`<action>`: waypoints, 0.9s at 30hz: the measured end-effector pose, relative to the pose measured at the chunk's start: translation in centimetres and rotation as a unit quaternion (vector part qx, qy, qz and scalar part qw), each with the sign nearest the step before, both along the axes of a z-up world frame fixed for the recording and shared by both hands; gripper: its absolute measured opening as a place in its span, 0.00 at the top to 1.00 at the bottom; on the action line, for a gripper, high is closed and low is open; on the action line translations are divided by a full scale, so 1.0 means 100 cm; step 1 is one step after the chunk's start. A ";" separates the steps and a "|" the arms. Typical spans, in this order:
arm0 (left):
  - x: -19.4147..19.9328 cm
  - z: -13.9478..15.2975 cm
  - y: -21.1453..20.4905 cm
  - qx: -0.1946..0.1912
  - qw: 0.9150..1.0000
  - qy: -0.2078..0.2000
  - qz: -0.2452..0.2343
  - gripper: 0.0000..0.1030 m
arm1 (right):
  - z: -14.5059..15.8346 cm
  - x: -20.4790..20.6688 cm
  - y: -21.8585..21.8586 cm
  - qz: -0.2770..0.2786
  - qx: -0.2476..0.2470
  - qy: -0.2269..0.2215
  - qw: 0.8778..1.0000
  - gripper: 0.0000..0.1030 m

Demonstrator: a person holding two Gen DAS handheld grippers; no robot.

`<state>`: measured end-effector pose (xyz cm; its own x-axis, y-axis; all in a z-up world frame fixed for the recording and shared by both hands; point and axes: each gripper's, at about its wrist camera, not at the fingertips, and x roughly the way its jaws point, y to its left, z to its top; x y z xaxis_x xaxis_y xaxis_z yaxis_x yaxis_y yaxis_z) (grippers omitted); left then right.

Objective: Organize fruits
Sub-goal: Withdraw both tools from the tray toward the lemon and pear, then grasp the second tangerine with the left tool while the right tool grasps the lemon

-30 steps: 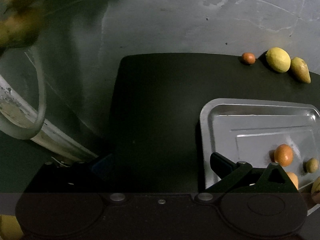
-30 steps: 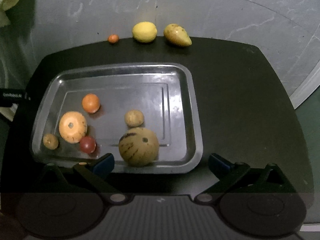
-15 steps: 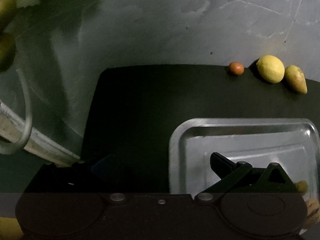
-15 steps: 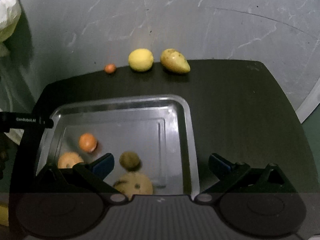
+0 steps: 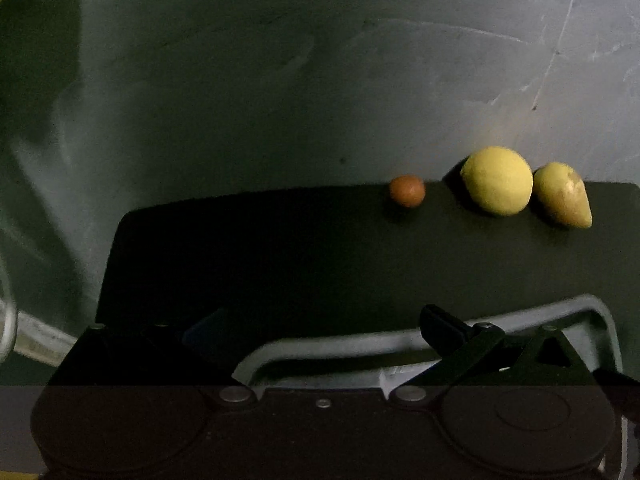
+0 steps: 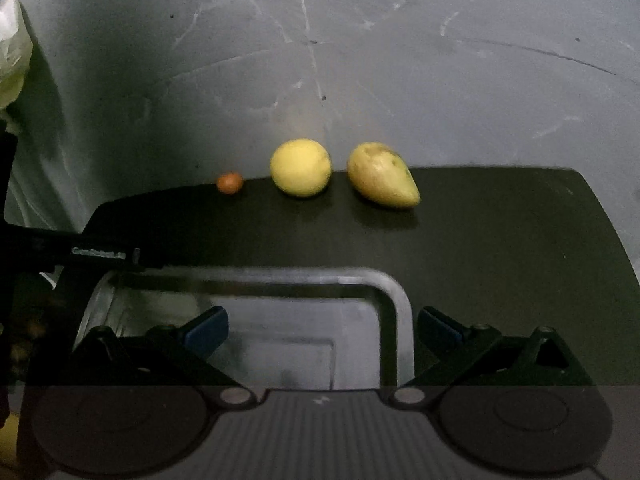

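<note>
three fruits are seen lined up along the far edge of a dark tabletop, just before a grey scratched wall: a small orange fruit on the left, a round yellow lemon in the middle, and a tapered yellow pear-shaped fruit on the right, lying on its side with the narrow end pointing right. in the left wrist view the small orange fruit sits apart from the lemon, while the pear-shaped fruit lies just beside the lemon, possibly touching. nearer the cameras, the far rim of a metal tray is visible; its contents are hidden below the frame. the right hand-held gripper is held with its jaws spread wide and nothing between them, above the tray's far right corner. the left hand-held gripper likewise looks spread and empty, though its left finger is lost in shadow. the step in hand is judged to be a reach toward the far row. the lemon would best be approached level, with the jaws closed across its widest part; the pear-shaped fruit would be gripped across its thick end. little room is left behind the fruits, so a push could roll them against the wall or off the edge. open tabletop is available to the right of the tray.
</note>
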<state>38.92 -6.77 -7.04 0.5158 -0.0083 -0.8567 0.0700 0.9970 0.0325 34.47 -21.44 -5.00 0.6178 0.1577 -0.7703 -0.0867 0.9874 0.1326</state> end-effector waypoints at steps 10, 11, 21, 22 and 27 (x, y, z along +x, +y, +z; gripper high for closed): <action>0.035 -0.003 -0.010 -0.002 1.000 -0.014 0.008 0.01 | -0.004 0.043 0.013 0.060 -0.032 -0.042 0.997 0.03; 0.043 -0.003 -0.013 -0.001 1.000 -0.014 0.009 0.01 | -0.004 0.048 0.015 0.070 -0.039 -0.049 0.996 0.03; 0.057 -0.008 -0.016 -0.002 1.000 -0.011 0.011 0.01 | -0.011 0.079 0.033 0.129 -0.110 -0.097 0.981 0.11; 0.059 -0.008 -0.018 -0.003 1.000 -0.010 0.013 0.01 | -0.013 0.082 0.035 0.134 -0.117 -0.099 0.979 0.12; 0.065 -0.010 -0.019 -0.013 1.000 -0.008 0.016 0.01 | -0.023 0.083 0.050 0.171 -0.171 -0.123 0.962 0.14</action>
<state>45.42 -8.68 -8.09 0.5302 -0.0138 -0.8477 0.0372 0.9993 0.0070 42.78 -16.42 -7.26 0.7456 0.1480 -0.6497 -0.4021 0.8774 -0.2616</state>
